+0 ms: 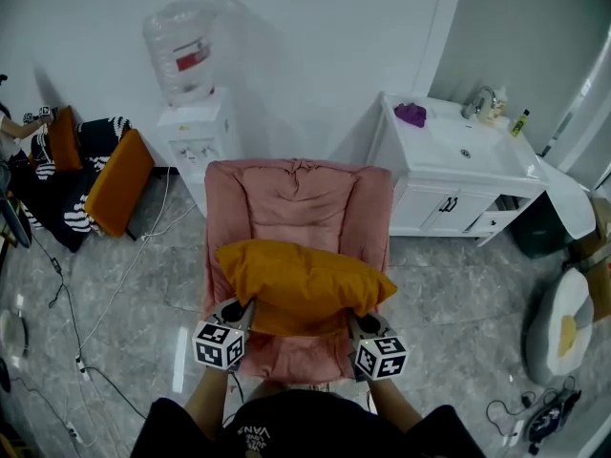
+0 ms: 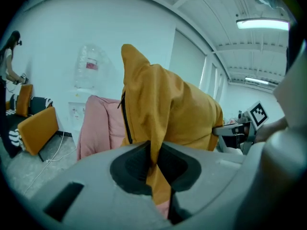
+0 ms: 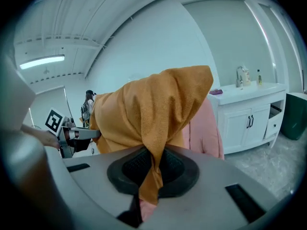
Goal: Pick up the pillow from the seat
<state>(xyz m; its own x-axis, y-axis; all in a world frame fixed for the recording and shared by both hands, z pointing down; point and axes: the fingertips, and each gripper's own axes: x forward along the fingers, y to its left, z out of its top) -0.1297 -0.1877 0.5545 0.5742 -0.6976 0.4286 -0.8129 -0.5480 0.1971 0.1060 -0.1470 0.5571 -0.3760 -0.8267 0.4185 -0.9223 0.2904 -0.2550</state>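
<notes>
The orange pillow (image 1: 301, 280) hangs across the front of the pink armchair (image 1: 296, 198), lifted off its seat, held at both near corners. My left gripper (image 1: 245, 311) is shut on the pillow's left corner; in the left gripper view the orange fabric (image 2: 160, 109) is pinched between the jaws of my left gripper (image 2: 154, 164). My right gripper (image 1: 355, 321) is shut on the right corner, and in the right gripper view the cloth (image 3: 153, 109) runs down between the jaws of my right gripper (image 3: 152, 169). The fingertips are hidden by the fabric.
A water dispenser (image 1: 196, 122) stands left of the armchair, a white sink cabinet (image 1: 458, 165) to its right. Orange cushions and striped bags (image 1: 91, 179) lie at the far left. Cables (image 1: 86, 322) trail over the floor, and a round floor cushion (image 1: 563, 327) sits at the right edge.
</notes>
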